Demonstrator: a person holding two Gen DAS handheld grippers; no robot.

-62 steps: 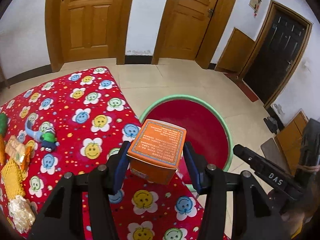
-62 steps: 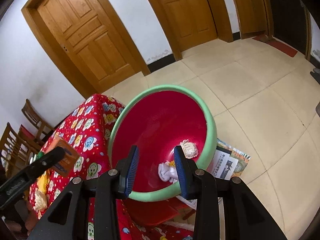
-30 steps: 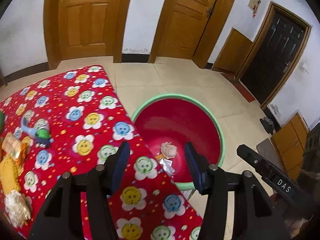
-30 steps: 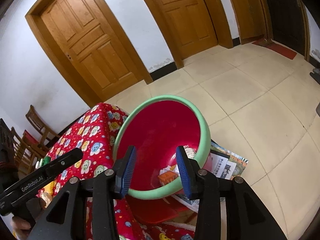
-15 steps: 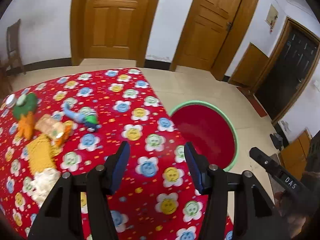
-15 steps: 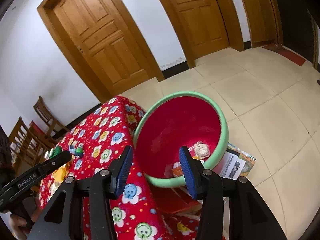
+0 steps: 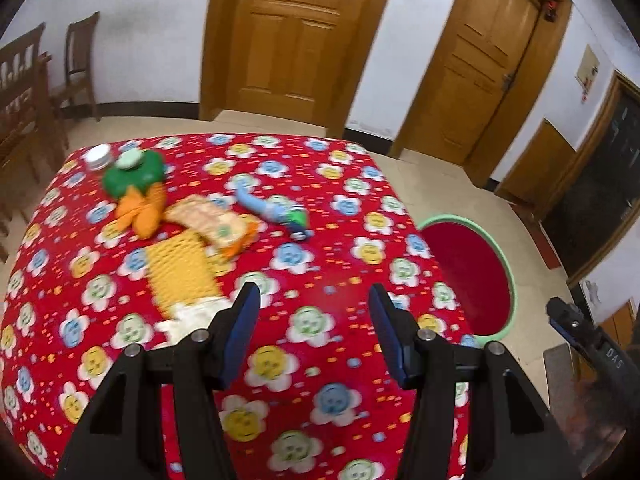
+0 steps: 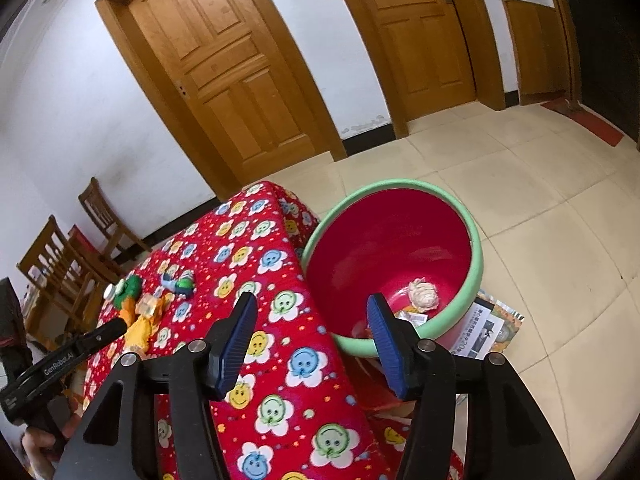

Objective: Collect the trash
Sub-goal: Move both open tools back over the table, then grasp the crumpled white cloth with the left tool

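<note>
My left gripper (image 7: 314, 300) is open and empty above the red flower tablecloth (image 7: 320, 216). Ahead of it lie a yellow knit cloth (image 7: 180, 264), a crumpled orange snack wrapper (image 7: 212, 224), a white crumpled paper (image 7: 188, 316), a green-and-orange plush (image 7: 136, 188) and a blue toy (image 7: 276, 212). The red basin with a green rim (image 7: 508, 276) stands off the table's right edge. My right gripper (image 8: 312, 312) is open and empty over the table's corner, beside the basin (image 8: 476, 276), which holds a paper ball (image 8: 423, 294) and wrappers.
A white lid (image 7: 98, 156) sits at the table's far left corner. Wooden chairs (image 7: 28, 92) stand left of the table. Magazines (image 8: 492, 330) lie on the tiled floor under the basin. Wooden doors (image 7: 296, 36) line the far wall.
My left gripper let the orange box go into the basin, then swung left and back over the table toward the pile. My right gripper drew back and left, and opened wider.
</note>
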